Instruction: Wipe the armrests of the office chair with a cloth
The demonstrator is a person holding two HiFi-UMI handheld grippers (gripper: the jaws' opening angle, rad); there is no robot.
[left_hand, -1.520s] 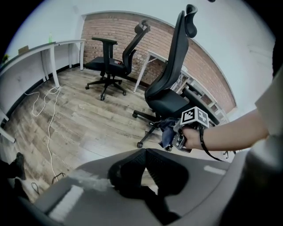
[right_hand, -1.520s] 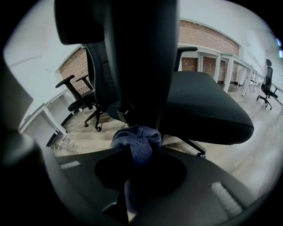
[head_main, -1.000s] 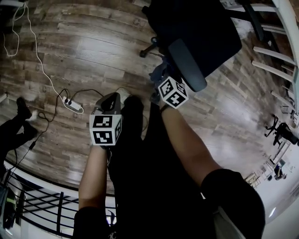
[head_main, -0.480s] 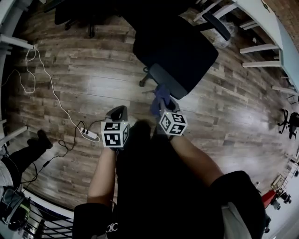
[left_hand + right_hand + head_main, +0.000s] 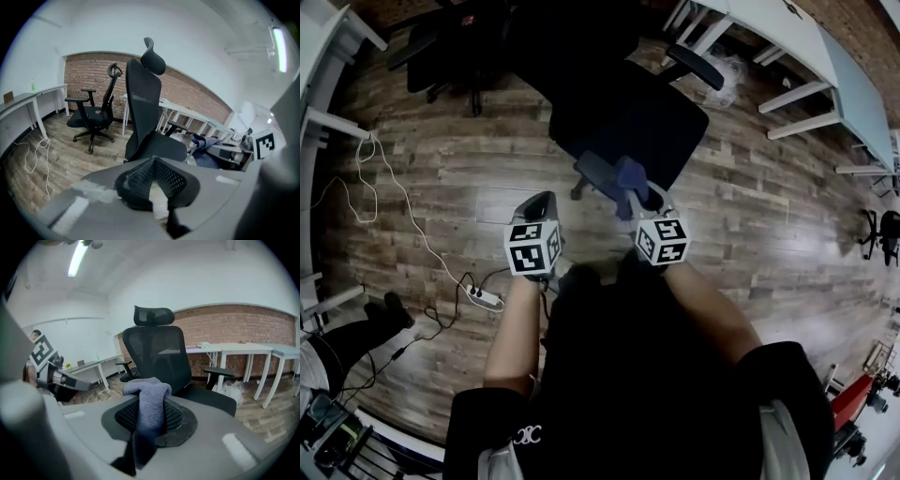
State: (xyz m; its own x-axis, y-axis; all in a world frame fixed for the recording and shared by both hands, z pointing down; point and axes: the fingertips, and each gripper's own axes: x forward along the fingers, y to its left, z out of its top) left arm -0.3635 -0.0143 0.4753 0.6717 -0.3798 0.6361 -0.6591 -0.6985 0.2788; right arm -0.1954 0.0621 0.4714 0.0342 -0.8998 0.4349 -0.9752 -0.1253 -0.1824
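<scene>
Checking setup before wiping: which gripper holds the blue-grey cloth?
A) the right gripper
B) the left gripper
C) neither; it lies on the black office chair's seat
A: the right gripper pinches the blue-grey cloth between its jaws, while the left gripper is shut on nothing.

Blue-grey cloth [image 5: 149, 399] bunched, clamped by the right tool [image 5: 148, 420]; black office chair [image 5: 628, 117] upright just beyond.

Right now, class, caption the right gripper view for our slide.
Right gripper holding a blue-grey cloth, facing the black office chair and brick wall.
</scene>
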